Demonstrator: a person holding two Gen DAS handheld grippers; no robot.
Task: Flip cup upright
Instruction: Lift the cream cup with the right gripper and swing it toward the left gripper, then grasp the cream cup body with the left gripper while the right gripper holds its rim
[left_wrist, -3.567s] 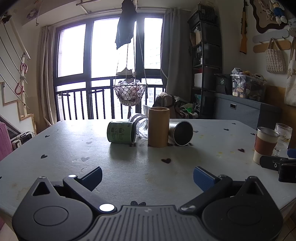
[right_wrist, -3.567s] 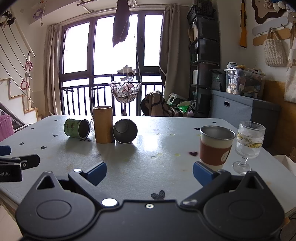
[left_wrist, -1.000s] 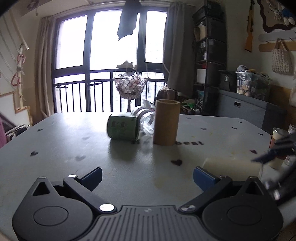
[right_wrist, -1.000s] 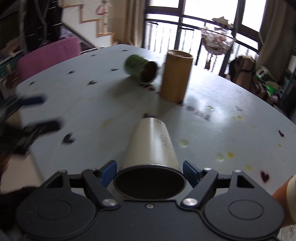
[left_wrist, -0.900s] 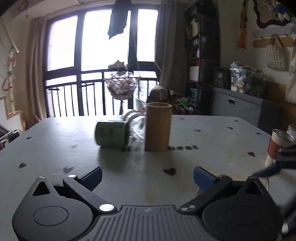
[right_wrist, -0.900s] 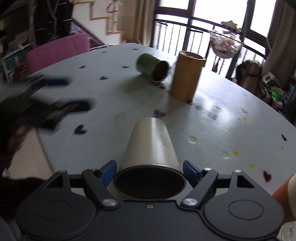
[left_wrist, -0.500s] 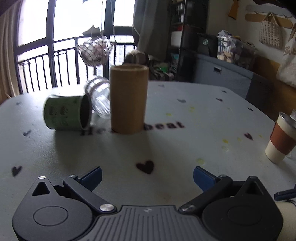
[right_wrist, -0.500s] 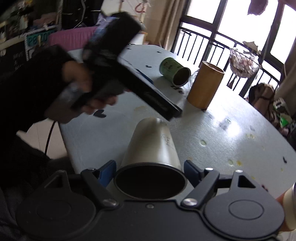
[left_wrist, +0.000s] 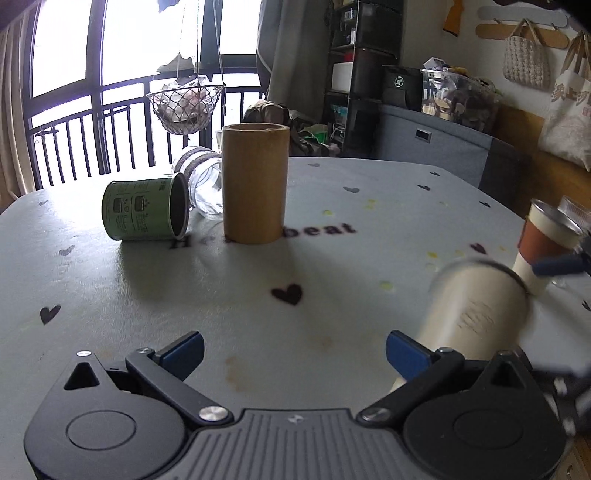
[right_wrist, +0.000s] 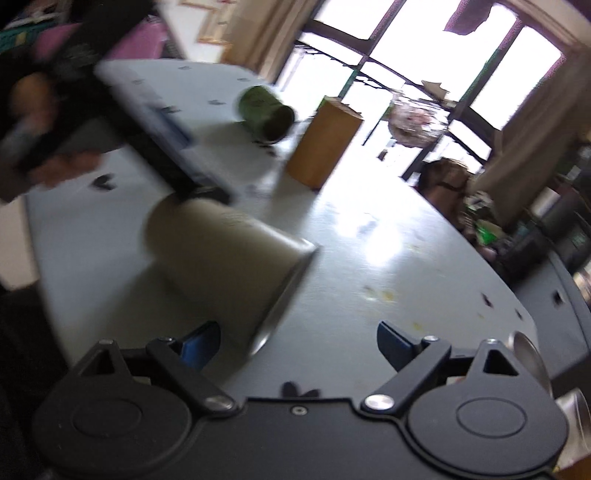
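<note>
A cream steel cup (right_wrist: 221, 243) lies on its side on the table, blurred, just ahead of my right gripper (right_wrist: 299, 343), which is open and empty. In the left wrist view the same cup (left_wrist: 476, 306) lies tilted at the right, close to the right finger of my left gripper (left_wrist: 293, 349), which is open and empty. The left gripper's body shows blurred above the cup in the right wrist view (right_wrist: 162, 140). A green tin cup (left_wrist: 144, 208) and a clear glass (left_wrist: 201, 184) lie on their sides farther back.
A tall bamboo cylinder (left_wrist: 255, 184) stands upright mid-table. A brown-sleeved cup (left_wrist: 543, 247) and a stemmed glass (left_wrist: 574, 210) stand at the right edge. The table (left_wrist: 184, 295) has a heart-print cloth. Shelves and a grey cabinet stand behind.
My right gripper opened and let go of the cream cup, which now lies on the table. The right wrist view has swung and tilted. The left gripper moved closer to the cup.
</note>
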